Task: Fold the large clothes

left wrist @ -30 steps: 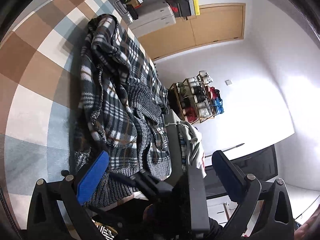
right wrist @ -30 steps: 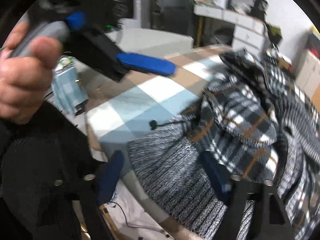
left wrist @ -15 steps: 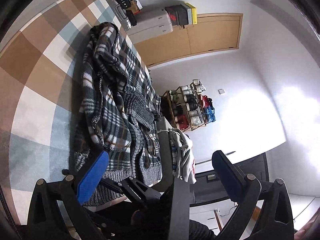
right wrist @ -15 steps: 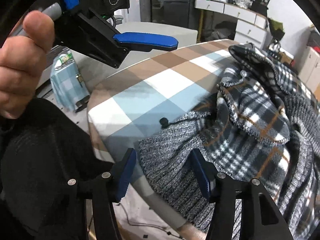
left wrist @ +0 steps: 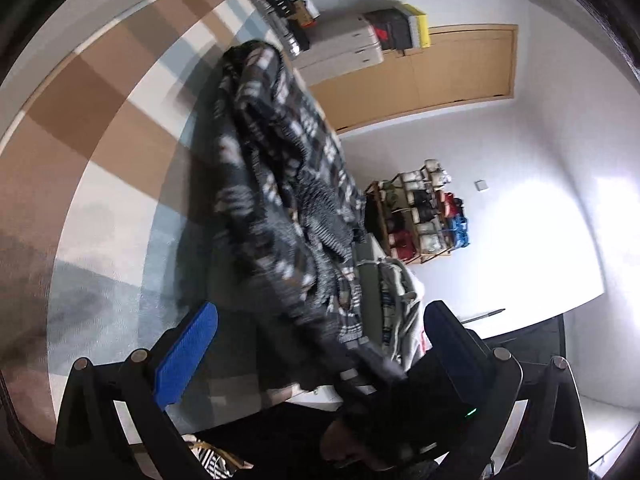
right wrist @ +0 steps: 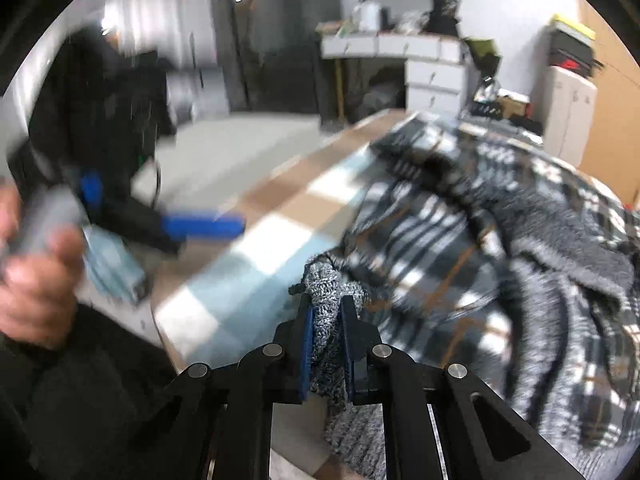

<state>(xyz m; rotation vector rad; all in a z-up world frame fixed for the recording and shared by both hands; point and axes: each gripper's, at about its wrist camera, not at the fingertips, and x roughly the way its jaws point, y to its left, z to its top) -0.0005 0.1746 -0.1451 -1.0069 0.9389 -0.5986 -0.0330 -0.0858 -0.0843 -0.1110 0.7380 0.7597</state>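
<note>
At the near edge of the checked table (right wrist: 256,248), the right gripper (right wrist: 326,344) was clamping its closing jaws on the grey knit hem (right wrist: 326,292) of a plaid garment (right wrist: 500,240) heaped there; the left gripper (left wrist: 320,332) hung beside it, jaws spread, empty.

**Room behind the work surface**

A checked brown, white and blue tablecloth (left wrist: 112,128) is spread out. A wooden shoe rack (left wrist: 420,216) is set against the white wall, beside a wooden door (left wrist: 448,72). White drawers (right wrist: 420,68) are seen farther back.

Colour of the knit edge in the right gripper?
Marled grey-and-white knit edge, pinched as the right gripper closes; clearest in right wrist view.
</note>
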